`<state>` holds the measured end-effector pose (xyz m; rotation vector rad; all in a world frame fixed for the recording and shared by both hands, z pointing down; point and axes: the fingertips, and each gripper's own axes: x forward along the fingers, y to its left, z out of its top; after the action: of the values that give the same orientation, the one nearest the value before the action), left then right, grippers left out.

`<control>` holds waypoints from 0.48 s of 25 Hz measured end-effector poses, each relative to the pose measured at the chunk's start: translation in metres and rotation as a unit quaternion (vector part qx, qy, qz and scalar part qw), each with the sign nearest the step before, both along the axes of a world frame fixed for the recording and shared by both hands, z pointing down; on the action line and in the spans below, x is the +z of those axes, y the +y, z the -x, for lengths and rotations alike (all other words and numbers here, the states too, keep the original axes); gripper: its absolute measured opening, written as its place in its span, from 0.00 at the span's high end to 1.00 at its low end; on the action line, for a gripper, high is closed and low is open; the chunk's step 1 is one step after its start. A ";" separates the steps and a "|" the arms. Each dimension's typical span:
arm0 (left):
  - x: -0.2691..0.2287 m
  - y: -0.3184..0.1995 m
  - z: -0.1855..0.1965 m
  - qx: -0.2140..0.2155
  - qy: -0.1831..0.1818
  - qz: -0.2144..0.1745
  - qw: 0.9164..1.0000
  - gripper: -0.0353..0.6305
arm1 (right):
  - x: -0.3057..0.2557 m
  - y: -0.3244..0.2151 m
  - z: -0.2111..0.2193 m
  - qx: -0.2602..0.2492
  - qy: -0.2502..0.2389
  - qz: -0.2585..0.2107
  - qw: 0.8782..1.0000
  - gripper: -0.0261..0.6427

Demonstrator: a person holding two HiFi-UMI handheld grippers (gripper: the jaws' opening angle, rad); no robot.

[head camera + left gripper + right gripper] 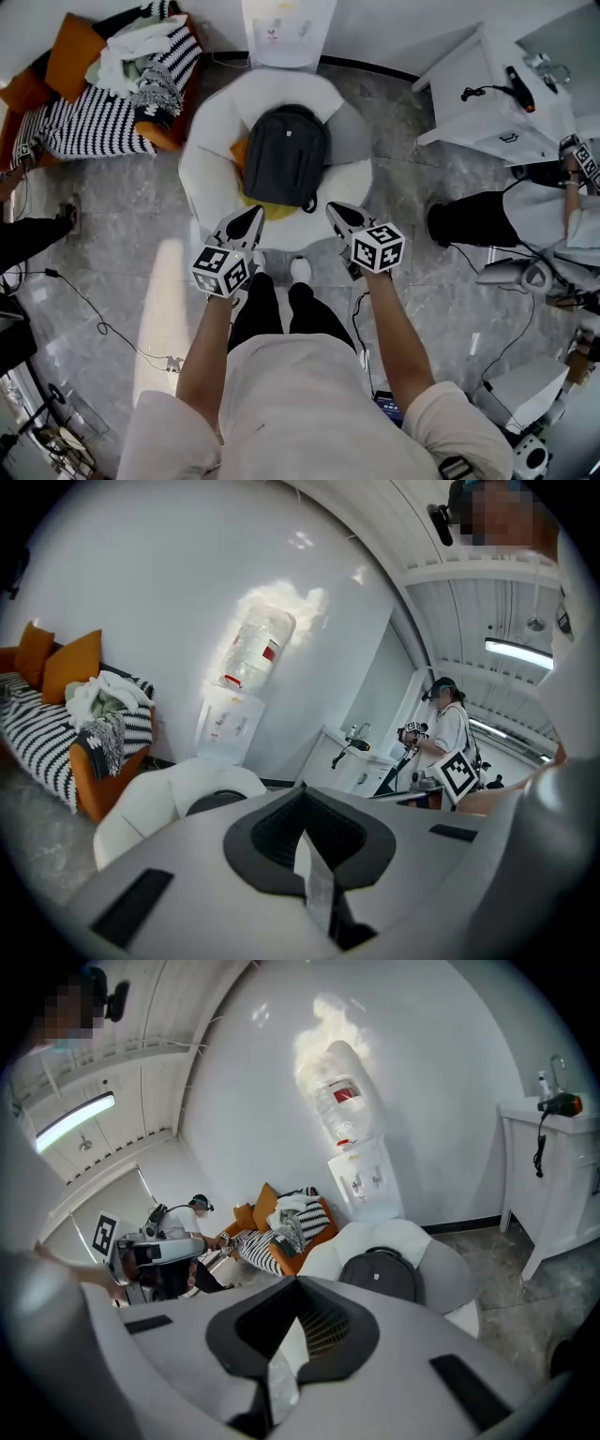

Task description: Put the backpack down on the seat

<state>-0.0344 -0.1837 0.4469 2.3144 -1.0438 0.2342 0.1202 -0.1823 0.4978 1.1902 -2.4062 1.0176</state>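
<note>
The striped sofa (89, 131) sits at the far left, heaped with clothes and orange cushions. Straight ahead of you is the round white seat (202, 164), and the water dispenser (286, 28) stands just beyond it. The dark grey backpack (286, 155) lies on that seat with its front panel up and its top toward the dispenser. It rests over a yellow cushion (262, 208) (only the cushion's edge shows at the bag's near side). Both your tools hover at the near rim of the seat, clear of the bag. The left hand-held gripper (251, 217) has its jaws pressed together with nothing between them and points at the near left of the seat. The right hand-held gripper (337, 214) is likewise closed and empty, and its tip is near the bag's near right corner.
</note>
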 end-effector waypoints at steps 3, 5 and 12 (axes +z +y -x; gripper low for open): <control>-0.014 0.010 0.007 -0.019 -0.011 -0.009 1.000 0.93 | -0.020 0.019 0.002 -0.004 -0.010 -0.007 1.000 0.93; -0.022 0.014 0.009 -0.023 -0.014 -0.013 1.000 0.93 | -0.032 0.028 0.003 -0.007 -0.012 -0.013 1.000 0.93; -0.058 0.019 0.015 -0.024 -0.023 -0.045 0.998 0.93 | -0.078 0.042 -0.003 -0.004 -0.027 -0.050 0.998 0.93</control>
<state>-0.0493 -0.1644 0.3884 2.3704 -1.1533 0.2265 0.1232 -0.1401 0.4203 1.1986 -2.5295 0.9490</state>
